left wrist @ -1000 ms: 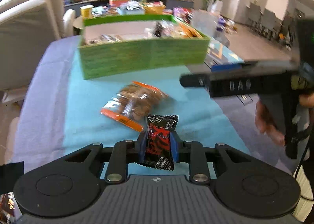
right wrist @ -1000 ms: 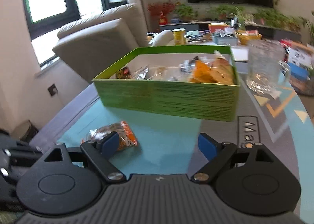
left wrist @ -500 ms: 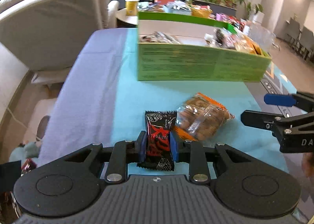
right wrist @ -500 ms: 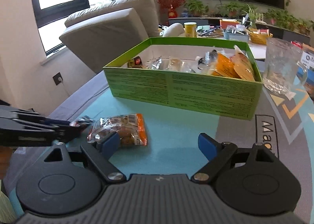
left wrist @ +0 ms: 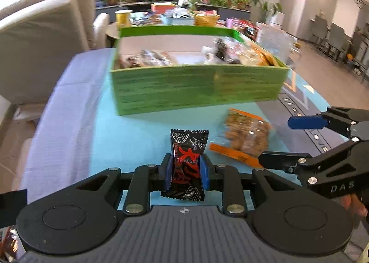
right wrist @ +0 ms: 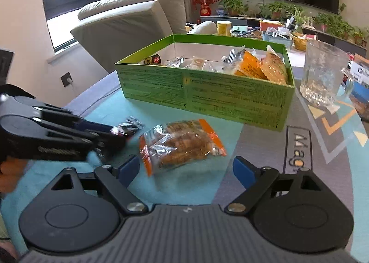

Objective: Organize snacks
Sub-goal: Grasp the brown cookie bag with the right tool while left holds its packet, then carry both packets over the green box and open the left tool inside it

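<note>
My left gripper (left wrist: 186, 172) has its jaws clenched on a small black-and-red snack packet (left wrist: 188, 166), which stands upright between the blue pads, its lower end hanging below them and its crimped top pointing toward the green box (left wrist: 198, 87). My right gripper (right wrist: 186, 170) is released: its jaws stand apart with nothing between them, hovering just short of the clear, orange-edged bag of snacks (right wrist: 182, 145) that lies flat on the desk (right wrist: 110, 110) in front of the box.

I judge the step in hand to be the carry: the packet is lifted clear of the blue mat and has yet to go into the box, which already holds several wrappers, with orange packets standing at its right end. The box's near wall is between me and the open space inside, so the next move calls for raising the packet above that rim, bringing it forward over a bare patch of the box floor toward the left or middle, and only then loosening the jaws.

For my right side, the bag is the likely next pick. It is wide, slack and slippery-looking, so I would need to bring the jaws down astride its narrower width and close on the body, not on the thin crimped edge. The two grippers are near each other, so I should keep their paths apart.
</note>
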Demonstrator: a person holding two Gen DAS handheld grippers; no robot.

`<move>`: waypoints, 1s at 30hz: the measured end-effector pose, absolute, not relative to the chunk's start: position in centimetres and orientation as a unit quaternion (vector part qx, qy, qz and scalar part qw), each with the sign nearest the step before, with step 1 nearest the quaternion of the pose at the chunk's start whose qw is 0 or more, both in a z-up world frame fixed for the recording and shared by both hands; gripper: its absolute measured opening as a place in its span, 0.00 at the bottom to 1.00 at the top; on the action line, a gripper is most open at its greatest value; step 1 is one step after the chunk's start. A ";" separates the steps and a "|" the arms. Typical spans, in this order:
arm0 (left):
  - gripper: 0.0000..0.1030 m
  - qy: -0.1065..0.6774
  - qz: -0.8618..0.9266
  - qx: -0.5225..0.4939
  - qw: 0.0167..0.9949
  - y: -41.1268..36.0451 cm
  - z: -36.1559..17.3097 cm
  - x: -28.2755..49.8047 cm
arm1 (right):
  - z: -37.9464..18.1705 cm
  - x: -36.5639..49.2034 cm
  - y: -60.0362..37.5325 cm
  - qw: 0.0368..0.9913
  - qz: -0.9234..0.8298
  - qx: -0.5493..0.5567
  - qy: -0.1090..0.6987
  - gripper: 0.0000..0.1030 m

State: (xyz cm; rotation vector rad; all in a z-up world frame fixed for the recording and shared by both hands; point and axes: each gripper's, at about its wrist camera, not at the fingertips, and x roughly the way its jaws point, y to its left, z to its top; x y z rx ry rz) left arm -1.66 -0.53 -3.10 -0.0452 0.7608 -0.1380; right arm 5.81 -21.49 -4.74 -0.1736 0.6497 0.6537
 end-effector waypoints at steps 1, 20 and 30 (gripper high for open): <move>0.23 0.370 -0.064 -0.025 0.927 -0.1 -2.9 -1.9 | -4.8 6.1 -21.3 0.890 0.320 -0.092 0.310 0.49; 0.23 0.380 -0.050 -0.031 0.923 0.0 -2.8 -2.0 | -6.3 8.4 -19.0 0.882 0.327 -0.126 0.316 0.49; 0.23 0.368 -0.056 -0.025 0.928 -0.5 -2.0 -2.7 | -5.4 6.0 -20.4 0.910 0.288 -0.091 0.283 0.48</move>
